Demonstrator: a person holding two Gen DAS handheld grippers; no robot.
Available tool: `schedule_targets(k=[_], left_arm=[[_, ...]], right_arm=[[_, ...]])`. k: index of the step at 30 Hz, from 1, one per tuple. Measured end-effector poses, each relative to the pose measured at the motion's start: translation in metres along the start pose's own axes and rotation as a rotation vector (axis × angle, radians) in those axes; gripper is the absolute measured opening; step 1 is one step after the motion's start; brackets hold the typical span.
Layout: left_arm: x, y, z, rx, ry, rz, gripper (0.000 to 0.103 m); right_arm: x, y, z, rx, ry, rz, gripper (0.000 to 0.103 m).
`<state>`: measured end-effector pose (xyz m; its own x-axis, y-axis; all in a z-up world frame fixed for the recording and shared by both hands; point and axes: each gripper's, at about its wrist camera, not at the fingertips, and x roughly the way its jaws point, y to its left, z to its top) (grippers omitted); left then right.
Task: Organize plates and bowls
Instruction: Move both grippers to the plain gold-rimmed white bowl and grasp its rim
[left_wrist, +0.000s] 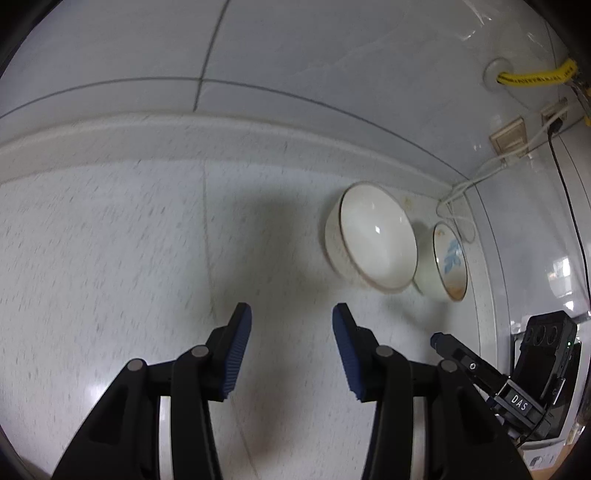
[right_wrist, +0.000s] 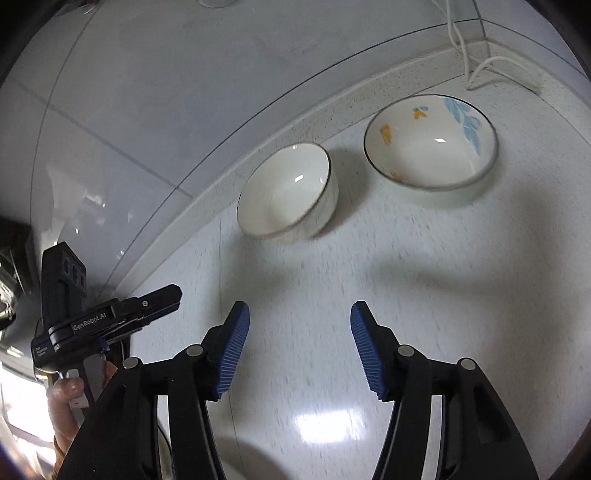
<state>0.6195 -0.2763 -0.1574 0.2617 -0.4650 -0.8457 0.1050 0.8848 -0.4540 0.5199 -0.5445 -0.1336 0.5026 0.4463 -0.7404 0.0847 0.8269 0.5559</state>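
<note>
Two bowls stand side by side on the speckled white counter (right_wrist: 332, 295) near the wall. One is a plain white bowl (left_wrist: 373, 236) (right_wrist: 288, 192) with a thin dark rim. The other is wider, a patterned bowl (left_wrist: 448, 262) (right_wrist: 430, 144) with blue leaves and orange marks inside. My left gripper (left_wrist: 291, 350) is open over bare counter, short of the plain bowl and to its left. My right gripper (right_wrist: 299, 347) is also open over bare counter, in front of both bowls. Nothing is between either pair of blue pads.
A raised ledge (left_wrist: 184, 129) and a grey tiled wall (left_wrist: 295, 55) back the counter. White cables (right_wrist: 476, 70) trail down behind the patterned bowl. Wall sockets (left_wrist: 509, 138) and a yellow hose (left_wrist: 532, 77) sit at the right. A hand (right_wrist: 66, 406) holds the left gripper's housing (right_wrist: 74, 325).
</note>
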Motion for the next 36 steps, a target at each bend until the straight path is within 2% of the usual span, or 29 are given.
schedule_targets(k=[3,8,13,20,23,24,25,27,29,31,34,36], left_arm=[[0.016,-0.005,0.022,0.004,0.006,-0.013,0.044],[0.039,-0.012,0.044,0.013,0.026,-0.016,0.044],[0.069,-0.021,0.054,0.012,0.062,-0.012,0.044],[0.091,-0.028,0.062,0.014,0.061,0.009,0.044],[0.100,-0.032,0.064,0.011,0.065,0.001,0.042],[0.102,-0.033,0.064,0.016,0.066,0.000,0.037],[0.104,-0.034,0.064,0.017,0.070,-0.004,0.033],[0.111,-0.035,0.064,0.011,0.084,-0.016,0.020],[0.117,-0.033,0.063,-0.005,0.100,-0.035,0.015],[0.121,-0.031,0.062,-0.017,0.095,-0.040,0.012],[0.122,-0.028,0.059,-0.044,0.091,-0.060,0.012],[0.115,-0.021,0.055,-0.050,0.094,-0.064,0.012]], right_arm=[[0.017,-0.001,0.025,0.034,-0.002,0.026,0.052],[0.040,0.000,0.047,0.050,0.016,0.027,0.052],[0.060,0.001,0.065,0.058,0.022,0.006,0.052],[0.082,0.001,0.082,0.054,0.023,-0.033,0.052],[0.088,-0.004,0.087,0.054,0.025,-0.038,0.052],[0.090,-0.003,0.087,0.047,0.025,-0.044,0.052],[0.092,-0.002,0.087,0.040,0.027,-0.051,0.051],[0.092,-0.001,0.085,0.034,0.022,-0.064,0.046],[0.094,-0.002,0.084,0.030,0.021,-0.081,0.039],[0.095,-0.005,0.085,0.045,0.024,-0.078,0.028],[0.094,-0.012,0.086,0.071,0.017,-0.077,0.019],[0.093,-0.017,0.085,0.089,0.021,-0.060,0.019]])
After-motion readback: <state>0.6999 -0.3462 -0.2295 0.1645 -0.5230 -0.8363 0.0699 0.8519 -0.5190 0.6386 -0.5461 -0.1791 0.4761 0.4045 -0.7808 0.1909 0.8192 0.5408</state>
